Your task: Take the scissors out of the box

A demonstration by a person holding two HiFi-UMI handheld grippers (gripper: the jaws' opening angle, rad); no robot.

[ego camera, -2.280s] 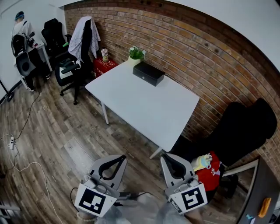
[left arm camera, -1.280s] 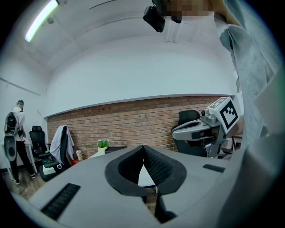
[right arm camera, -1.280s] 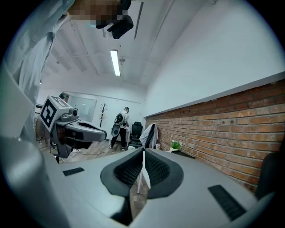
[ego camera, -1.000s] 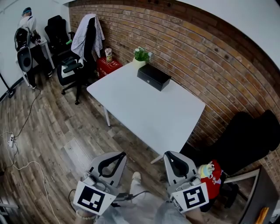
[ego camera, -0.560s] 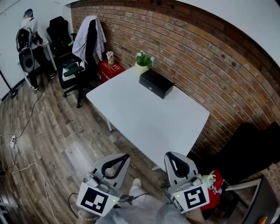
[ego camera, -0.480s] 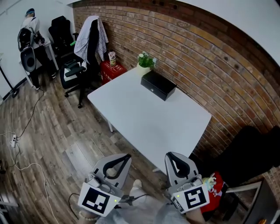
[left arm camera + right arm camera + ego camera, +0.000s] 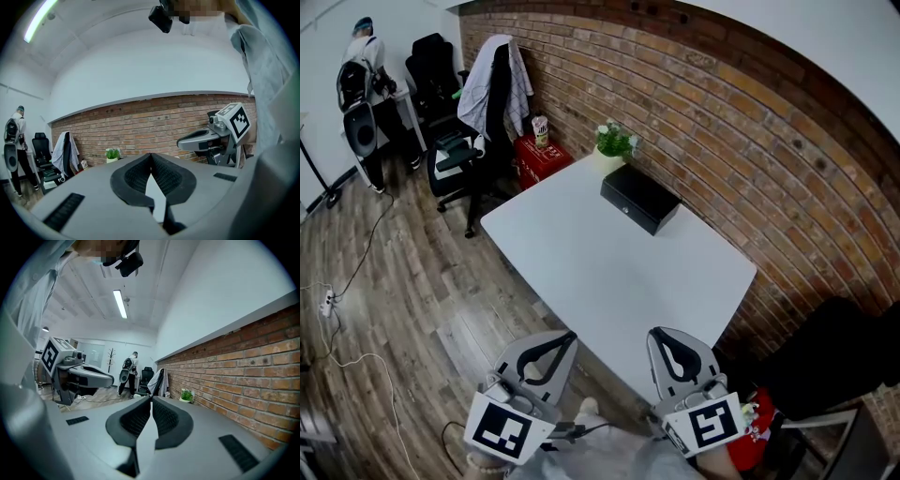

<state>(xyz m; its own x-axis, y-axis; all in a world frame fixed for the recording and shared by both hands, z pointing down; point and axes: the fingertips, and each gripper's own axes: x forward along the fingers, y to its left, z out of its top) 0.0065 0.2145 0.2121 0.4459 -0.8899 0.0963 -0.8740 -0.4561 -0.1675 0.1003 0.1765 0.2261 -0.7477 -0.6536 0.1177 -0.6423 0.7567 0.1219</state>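
Two grippers sit at my 6 o'clock in the head view, the left gripper [image 7: 565,338] and the right gripper [image 7: 657,335] side by side, just short of the near edge of the white table [image 7: 581,272]. In its own view the left gripper [image 7: 150,155] has its jaws clenched tip to tip with nothing between them; the right gripper [image 7: 151,398] shows the same, pads pressed together and empty. The black box [image 7: 639,199] lies at roughly 12 o'clock from the grippers, well apart from them, on the far side of the table near the brick wall [image 7: 741,141]. Its lid is down, so I cannot see the scissors. A small potted plant [image 7: 616,141] stands just beside the box at its 11 o'clock, on the table's far corner. Off the table toward 10 o'clock there is a red cabinet [image 7: 536,155], then an office chair [image 7: 483,112] with a pale cloth draped over its back. A person [image 7: 358,52] stands far off at 10 o'clock.
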